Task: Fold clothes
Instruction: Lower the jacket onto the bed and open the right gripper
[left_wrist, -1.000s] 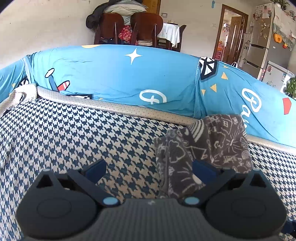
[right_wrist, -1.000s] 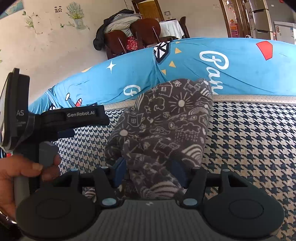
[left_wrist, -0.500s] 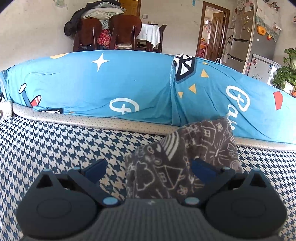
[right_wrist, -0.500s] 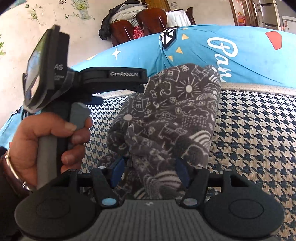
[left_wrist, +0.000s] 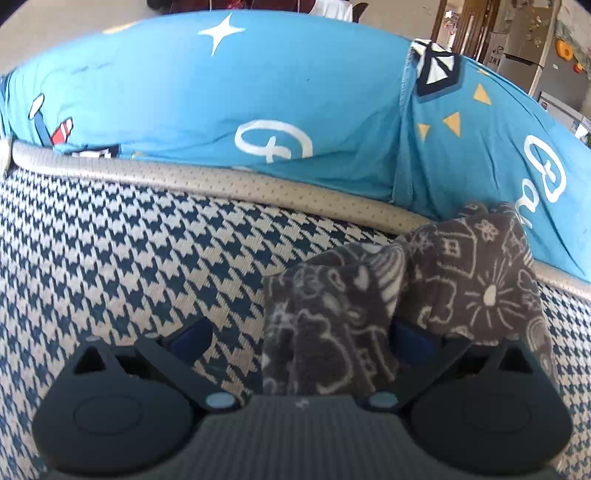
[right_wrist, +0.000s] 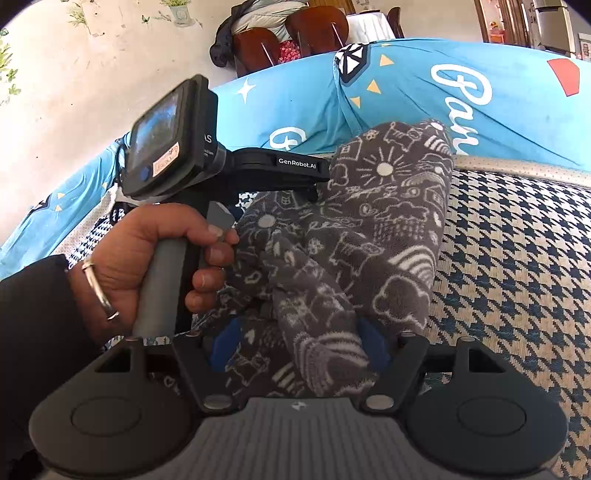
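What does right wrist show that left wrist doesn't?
Right wrist only: the person's hand gripping the left gripper's handle, that unit's camera block, two wooden chairs by the wall, and the right gripper, whose jaws have just been opening with cloth between them.

Left wrist only: the left gripper, open, cloth bunched by one finger, and a fridge.

Both: the grey patterned garment, the houndstooth surface and the blue cartoon-print cushion.

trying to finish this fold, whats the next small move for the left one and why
Probably close the left hand-held gripper: it stands open, the grey patterned garment is bunched between its fingers, and the right hand-held gripper has just been opening around the same cloth.
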